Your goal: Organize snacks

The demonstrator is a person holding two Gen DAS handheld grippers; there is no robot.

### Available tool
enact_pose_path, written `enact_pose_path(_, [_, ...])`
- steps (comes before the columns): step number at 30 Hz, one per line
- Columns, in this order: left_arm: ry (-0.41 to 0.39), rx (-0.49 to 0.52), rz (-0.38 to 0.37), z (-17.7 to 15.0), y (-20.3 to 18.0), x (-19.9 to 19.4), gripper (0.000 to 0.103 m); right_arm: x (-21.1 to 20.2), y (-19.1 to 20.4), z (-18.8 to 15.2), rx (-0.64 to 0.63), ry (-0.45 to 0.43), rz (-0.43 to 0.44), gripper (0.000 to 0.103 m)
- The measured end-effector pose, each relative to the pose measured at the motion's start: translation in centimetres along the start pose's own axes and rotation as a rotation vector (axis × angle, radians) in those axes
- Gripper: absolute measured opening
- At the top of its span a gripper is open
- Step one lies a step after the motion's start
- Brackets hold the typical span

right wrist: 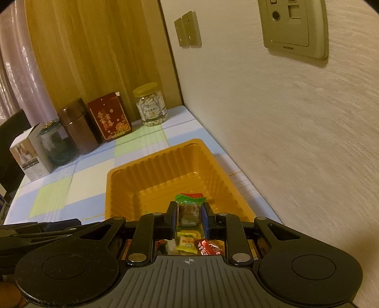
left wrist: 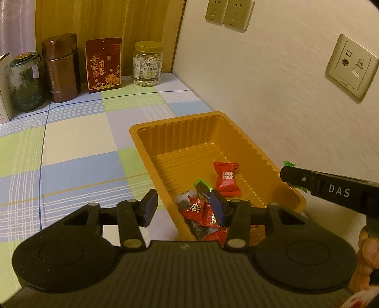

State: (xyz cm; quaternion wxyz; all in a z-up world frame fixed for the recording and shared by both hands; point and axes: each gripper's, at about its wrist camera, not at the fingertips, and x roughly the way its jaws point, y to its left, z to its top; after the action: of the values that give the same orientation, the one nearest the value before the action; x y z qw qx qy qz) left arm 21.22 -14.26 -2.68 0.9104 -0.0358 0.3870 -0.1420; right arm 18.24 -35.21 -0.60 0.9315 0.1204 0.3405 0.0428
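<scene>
While the right gripper (right wrist: 189, 216) clamps a green-topped candy (right wrist: 188, 208) by its flat sides above the orange tray (right wrist: 123, 175) | left gripper (left wrist: 183, 207) spread, empty, over the tray's near end | candy likely light, crinkly, slippery: grip mid-body | tray walls thin, ribbed; wall close right, open tablecloth (left wrist: 78, 142) left.

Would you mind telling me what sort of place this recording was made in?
Probably a home room: a checked tablecloth, wall sockets on textured wallpaper, and a jar of nuts beside a red gift box.
</scene>
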Motion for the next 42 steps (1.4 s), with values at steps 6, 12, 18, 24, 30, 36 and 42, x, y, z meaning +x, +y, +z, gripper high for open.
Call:
enact_pose_path(6, [-0.013, -0.018, 0.020, 0.0, 1.0, -0.5, 0.050, 0.8, -0.2, 0.8, 0.027, 0.005, 0.037, 0.022])
enact_pose_path(12, [-0.031, -0.036, 0.031, -0.7, 1.8, -1.3, 0.072, 0.6, -1.3, 1.5, 0.109, -0.019, 0.059, 0.060])
enact_pose_path(18, [-0.036, -0.036, 0.049, -1.8, 1.9, -2.5, 0.087, -0.4, -2.0, 0.7, 0.124, -0.005, 0.035, 0.060])
enact_pose_path(24, [-0.053, -0.039, 0.066, -2.6, 1.7, -4.6, 0.097, -2.5, -2.3, -0.6, 0.138, 0.003, 0.023, 0.060])
enact_pose_path(30, [-0.058, -0.034, 0.095, -3.7, 1.1, -7.5, 0.102, -5.2, -1.4, -1.7, 0.132, 0.003, 0.033, 0.062])
enact_pose_path(36, [-0.067, -0.043, 0.103, -5.2, 0.6, -10.7, 0.102, -7.8, 0.2, -3.1, 0.106, 0.011, 0.041, 0.070])
enact_pose_path(42, [-0.073, -0.049, 0.121, -6.7, 0.2, -13.3, 0.103, -10.3, 1.9, -4.9, 0.071, 0.020, 0.044, 0.076])
